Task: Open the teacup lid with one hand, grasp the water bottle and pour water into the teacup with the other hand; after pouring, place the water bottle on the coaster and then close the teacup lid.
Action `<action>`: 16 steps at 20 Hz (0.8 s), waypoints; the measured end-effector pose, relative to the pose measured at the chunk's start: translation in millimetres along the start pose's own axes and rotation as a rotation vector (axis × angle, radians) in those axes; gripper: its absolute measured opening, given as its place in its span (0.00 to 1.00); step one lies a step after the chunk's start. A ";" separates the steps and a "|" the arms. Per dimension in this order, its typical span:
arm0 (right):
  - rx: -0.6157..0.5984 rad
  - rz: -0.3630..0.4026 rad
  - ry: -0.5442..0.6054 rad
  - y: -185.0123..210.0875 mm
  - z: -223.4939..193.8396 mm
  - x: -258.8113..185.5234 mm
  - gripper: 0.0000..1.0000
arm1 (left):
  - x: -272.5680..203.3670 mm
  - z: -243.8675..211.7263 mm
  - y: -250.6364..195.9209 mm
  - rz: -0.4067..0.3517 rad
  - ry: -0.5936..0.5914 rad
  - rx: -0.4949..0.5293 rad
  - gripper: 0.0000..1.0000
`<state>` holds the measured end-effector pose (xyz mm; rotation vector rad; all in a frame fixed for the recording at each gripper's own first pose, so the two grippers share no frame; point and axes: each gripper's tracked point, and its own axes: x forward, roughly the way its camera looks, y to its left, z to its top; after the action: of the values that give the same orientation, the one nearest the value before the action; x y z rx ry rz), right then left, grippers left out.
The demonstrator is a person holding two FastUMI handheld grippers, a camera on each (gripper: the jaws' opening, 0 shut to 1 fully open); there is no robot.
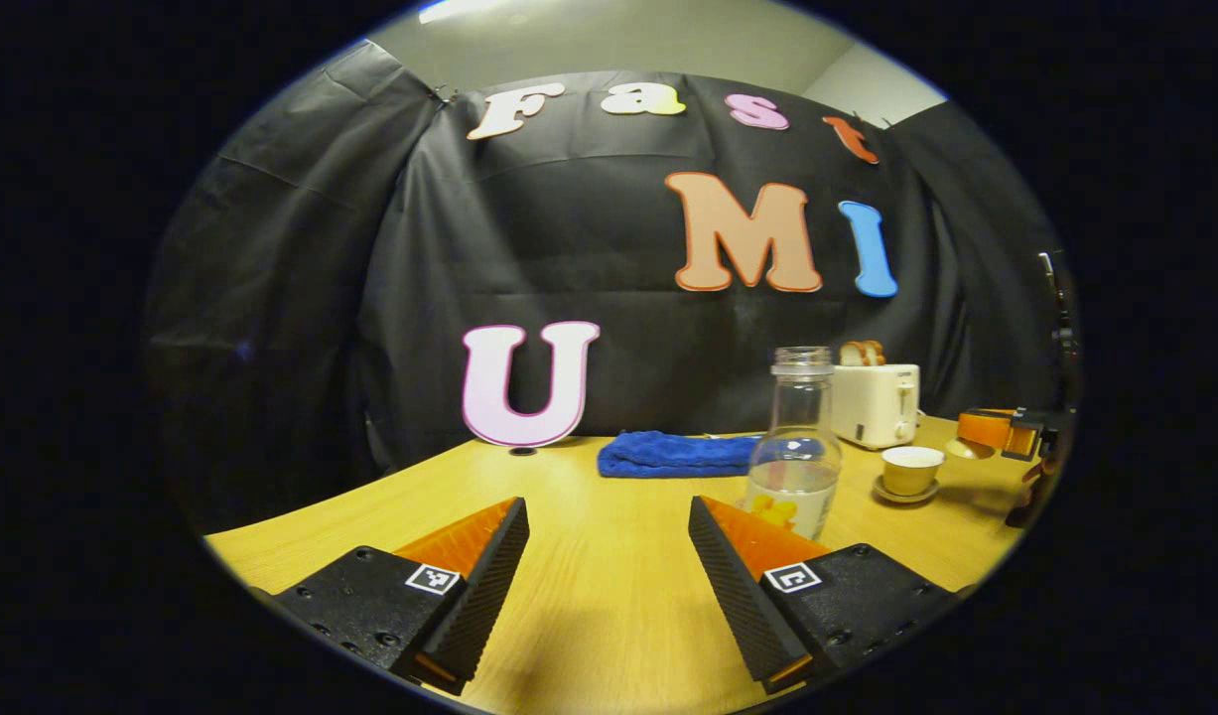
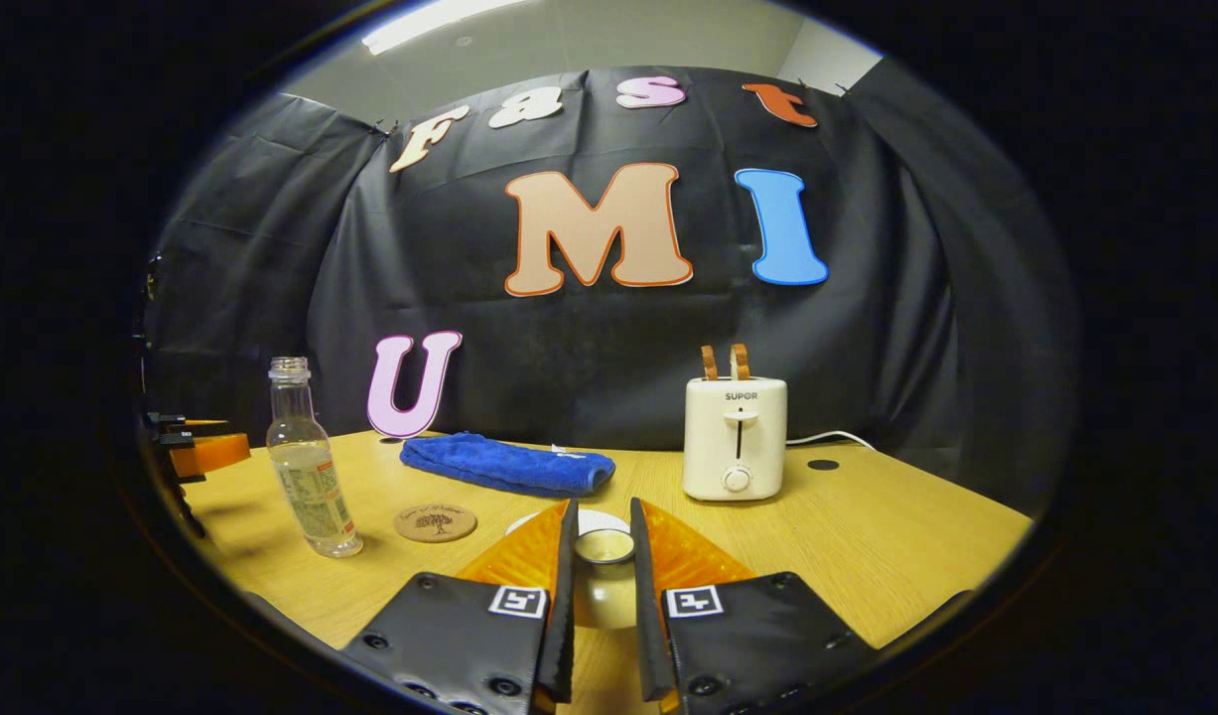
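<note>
L gripper (image 1: 609, 541): fingers spread wide, nothing between them, touching nothing; it hangs just above the table (image 1: 589, 636). The water bottle (image 1: 795, 452) stands upright ahead and a bit to the right of the fingers, cap off, partly filled. Past it, further right, the teacup (image 1: 911, 469) sits on its saucer (image 1: 904, 493), apart from the bottle.

R gripper (image 2: 603, 551): fingers drawn in close around the teacup lid (image 2: 605, 545), one on each side of its knob. Looks like both touch it, but can't tell for sure if they press. A bit of the saucer's white rim (image 2: 529, 518) shows behind the fingers. In the right gripper view the bottle (image 2: 308, 462) is well off to the left, and the coaster (image 2: 435, 522) lies flat just beside it, between bottle and cup, nothing on it.

Count: 1 bottle, 1 teacup w/ lid, 1 saucer, 1 coaster, 1 blue towel (image 2: 504, 464) folded at the back of the table, 1 white toaster (image 2: 735, 437) w/ 2 slices of bread (image 2: 723, 361) sticking up. The other gripper (image 2: 187, 452) shows at the far left edge of the right gripper view, past the bottle.
</note>
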<state>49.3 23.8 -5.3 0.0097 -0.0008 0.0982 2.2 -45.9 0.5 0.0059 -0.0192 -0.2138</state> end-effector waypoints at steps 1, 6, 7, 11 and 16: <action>-0.001 -0.003 0.003 -2.4 -0.3 -5.5 0.28 | 0.5 0.0 -8.3 -0.044 0.000 0.000 0.94; -0.002 -0.076 -0.003 -26.0 3.0 -26.2 0.31 | -1.8 0.3 -46.0 -0.252 -0.004 -0.004 0.94; -0.003 -0.091 -0.003 -30.3 2.1 -29.0 0.29 | -2.0 0.5 -48.8 -0.273 -0.002 -0.005 0.94; -0.004 -0.125 -0.004 -41.3 2.6 -36.8 0.28 | -2.8 1.1 -59.8 -0.328 -0.003 -0.006 0.94; -0.005 -0.125 -0.005 -42.1 3.7 -38.9 0.28 | 10.4 -1.7 -80.7 -0.384 0.009 -0.007 0.94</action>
<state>14.7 -22.0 -2.1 0.0050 -0.0051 -0.0273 -4.8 -127.0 -1.6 0.0037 -0.0083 -0.5976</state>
